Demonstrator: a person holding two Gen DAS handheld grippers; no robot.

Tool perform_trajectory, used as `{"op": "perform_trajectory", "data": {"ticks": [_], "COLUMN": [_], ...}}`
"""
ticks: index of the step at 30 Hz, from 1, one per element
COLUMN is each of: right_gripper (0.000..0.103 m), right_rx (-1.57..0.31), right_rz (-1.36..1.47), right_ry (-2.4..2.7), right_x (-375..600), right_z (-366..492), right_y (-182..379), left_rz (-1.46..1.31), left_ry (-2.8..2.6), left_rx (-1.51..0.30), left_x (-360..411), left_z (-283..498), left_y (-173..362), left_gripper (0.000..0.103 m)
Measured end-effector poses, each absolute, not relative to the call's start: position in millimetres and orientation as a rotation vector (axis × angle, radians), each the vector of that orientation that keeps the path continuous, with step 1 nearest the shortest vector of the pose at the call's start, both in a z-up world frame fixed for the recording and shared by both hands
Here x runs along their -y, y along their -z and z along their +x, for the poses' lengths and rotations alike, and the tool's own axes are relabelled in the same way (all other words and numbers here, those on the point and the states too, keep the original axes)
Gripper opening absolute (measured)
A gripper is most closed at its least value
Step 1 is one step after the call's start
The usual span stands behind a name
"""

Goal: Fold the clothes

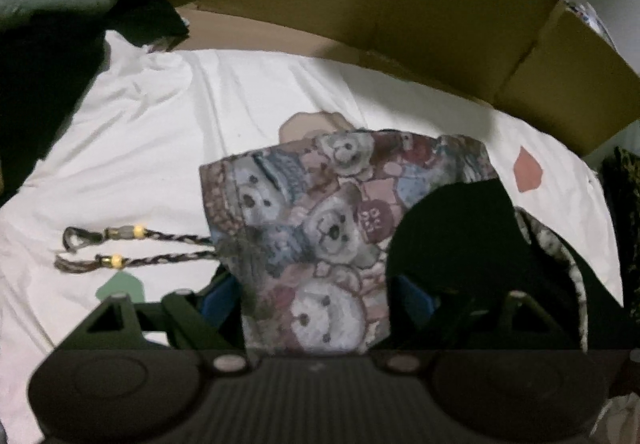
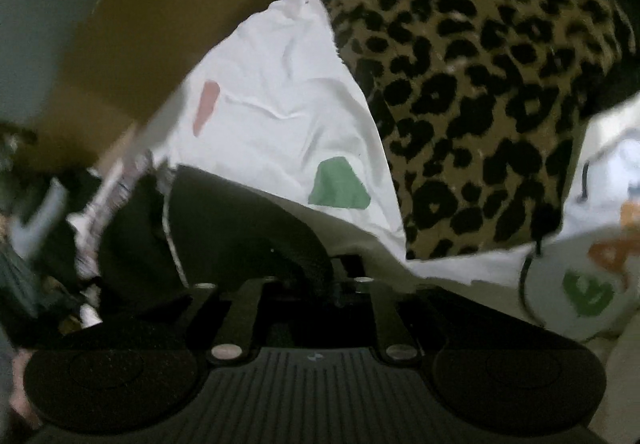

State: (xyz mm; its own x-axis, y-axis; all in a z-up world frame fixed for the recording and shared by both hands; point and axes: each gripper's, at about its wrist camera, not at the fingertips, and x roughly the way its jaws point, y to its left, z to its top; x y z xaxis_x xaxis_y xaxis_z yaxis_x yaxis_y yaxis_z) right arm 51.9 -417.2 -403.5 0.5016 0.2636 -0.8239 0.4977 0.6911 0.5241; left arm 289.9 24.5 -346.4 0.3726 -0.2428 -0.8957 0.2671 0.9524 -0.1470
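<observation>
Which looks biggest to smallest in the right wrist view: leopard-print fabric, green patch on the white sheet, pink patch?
As they look in this view:
1. leopard-print fabric, by far the largest
2. green patch
3. pink patch, smallest

The pink patch lies farther from the camera and is seen at a slant, so its true size against the green one is unsure.

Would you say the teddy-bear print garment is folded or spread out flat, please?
Folded: the teddy-bear print garment lies as a compact block on the white sheet, with its dark lining turned out at one side.

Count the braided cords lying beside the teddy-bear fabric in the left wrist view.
2. Upper braided cord and lower braided cord lie side by side on the white sheet, left of the teddy-bear fabric. Others may be hidden.
</observation>
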Motion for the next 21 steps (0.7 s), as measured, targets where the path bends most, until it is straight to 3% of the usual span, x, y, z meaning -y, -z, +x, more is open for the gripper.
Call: {"op": "perform_trajectory", "data": {"ticks": [1,4,21], "right_gripper": [0.044,0.052,0.065], "right_rx": [-1.062,-1.033,-0.978], "right_rz": [0.823,0.836,0.714], "right_ry": [0.159,0.15,0.086], "right_x": [415.9,416.7,401.7], "right_z": [53.9,58.0,86.1], "right_y": [401.9,398.6,382.6], "left_rz": [0.01,-0.019,-0.026], "left_ry": [0.324,0.323,0.348], "left_rx": [-1.149,-1.144,-1.069], "left_x": [-24.4,-25.3,-23.6], "left_z": [290.5,290.3,296.2], "left_y": [349.1,351.9,345.5], "left_gripper": [0.087,0.087,0.087]}}
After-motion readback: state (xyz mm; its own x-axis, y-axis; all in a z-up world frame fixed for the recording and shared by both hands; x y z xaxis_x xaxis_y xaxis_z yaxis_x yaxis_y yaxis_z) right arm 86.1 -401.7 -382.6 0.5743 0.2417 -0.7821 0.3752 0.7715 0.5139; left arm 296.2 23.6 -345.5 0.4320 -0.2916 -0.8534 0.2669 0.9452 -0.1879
